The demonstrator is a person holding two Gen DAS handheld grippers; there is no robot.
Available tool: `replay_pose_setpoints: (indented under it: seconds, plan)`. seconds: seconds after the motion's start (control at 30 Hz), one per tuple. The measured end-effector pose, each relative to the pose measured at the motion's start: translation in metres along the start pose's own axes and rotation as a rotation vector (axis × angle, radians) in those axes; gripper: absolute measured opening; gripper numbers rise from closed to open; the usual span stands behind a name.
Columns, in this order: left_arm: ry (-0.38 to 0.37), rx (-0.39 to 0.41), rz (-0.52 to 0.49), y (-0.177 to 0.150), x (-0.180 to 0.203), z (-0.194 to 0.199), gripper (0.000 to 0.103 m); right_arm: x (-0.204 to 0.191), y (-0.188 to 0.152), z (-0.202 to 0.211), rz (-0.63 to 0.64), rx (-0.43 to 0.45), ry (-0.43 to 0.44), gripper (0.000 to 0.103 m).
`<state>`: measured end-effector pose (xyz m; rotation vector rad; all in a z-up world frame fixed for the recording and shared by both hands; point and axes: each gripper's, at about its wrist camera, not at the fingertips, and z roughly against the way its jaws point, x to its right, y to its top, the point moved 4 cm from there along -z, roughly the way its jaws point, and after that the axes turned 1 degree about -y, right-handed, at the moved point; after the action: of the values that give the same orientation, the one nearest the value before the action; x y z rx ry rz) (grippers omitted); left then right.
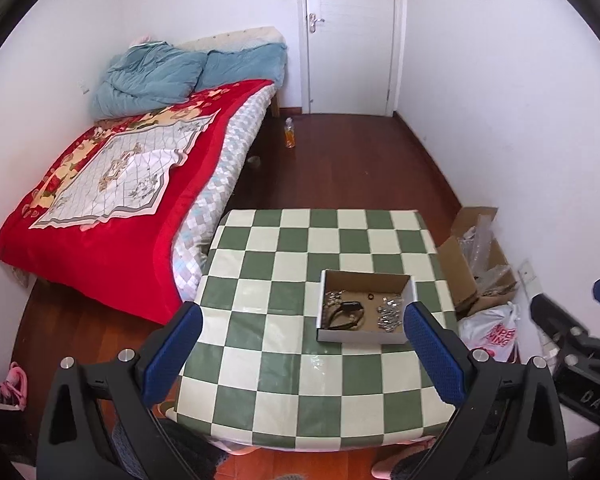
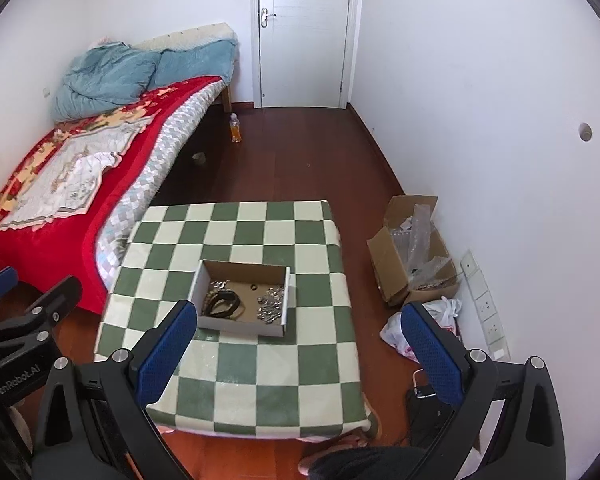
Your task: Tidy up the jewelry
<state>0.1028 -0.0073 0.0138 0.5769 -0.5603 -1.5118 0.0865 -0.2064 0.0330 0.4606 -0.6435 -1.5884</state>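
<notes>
We hold both grippers high over the table (image 1: 260,364), probably to survey before reaching. The left gripper (image 1: 302,356) hangs with jaws spread wide and empty; the right gripper (image 2: 300,356) is likewise wide and empty. The jewelry sits in the box (image 2: 220,322) near the table's middle: dark bands (image 2: 222,303) at 9 o'clock, silver pieces (image 2: 271,306) at 3, a ring (image 2: 253,288) towards 12.

A home bedroom is shown. A bed (image 1: 112,184) with a red blanket (image 1: 100,248) is seen beside a closed door (image 1: 350,36) and wooden floor (image 1: 340,168).
</notes>
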Motion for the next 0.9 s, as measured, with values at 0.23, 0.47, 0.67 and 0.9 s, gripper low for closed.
replay_pose_setpoints:
  seconds: [0.23, 0.47, 0.67, 0.9]
  plan:
    - [0.033, -0.041, -0.004, -0.002, 0.002, -0.028, 0.103, 0.000, 0.004, -0.037, -0.014, -0.045, -0.016, 0.103]
    - [0.041, -0.060, 0.009, -0.002, -0.002, -0.038, 0.103, -0.002, -0.004, -0.057, -0.014, -0.084, -0.027, 0.103]
    - [0.044, -0.053, 0.009, 0.000, -0.004, -0.039, 0.103, -0.004, -0.005, -0.059, -0.016, -0.086, -0.018, 0.103]
    - [0.040, -0.046, 0.009, 0.001, -0.006, -0.035, 0.103, -0.007, -0.007, -0.060, -0.016, -0.082, -0.004, 0.103]
